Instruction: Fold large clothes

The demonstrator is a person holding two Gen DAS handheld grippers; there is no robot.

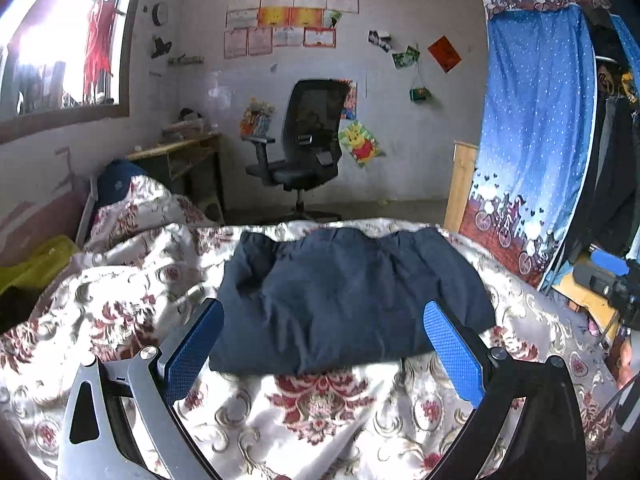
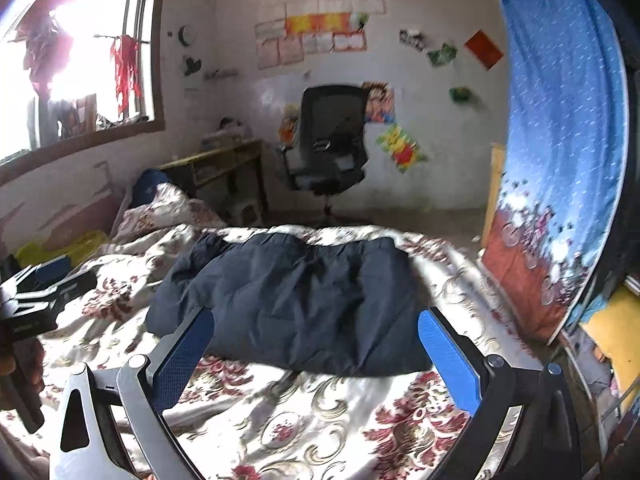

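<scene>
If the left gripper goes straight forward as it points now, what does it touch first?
Most likely the folded dark blue garment, lying on the floral bedspread just ahead of the open left gripper. Depth is unclear.

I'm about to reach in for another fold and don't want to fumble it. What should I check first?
1. Left tongs open: ok.
2. Right tongs open: ok.
3. Both tongs free of cloth: ok.
4. Navy garment lying in a compact bundle on the floral bedspread: ok.
5. Near edge of the garment unobstructed: ok.
6. Layers aligned underneath: cannot tell.
</scene>
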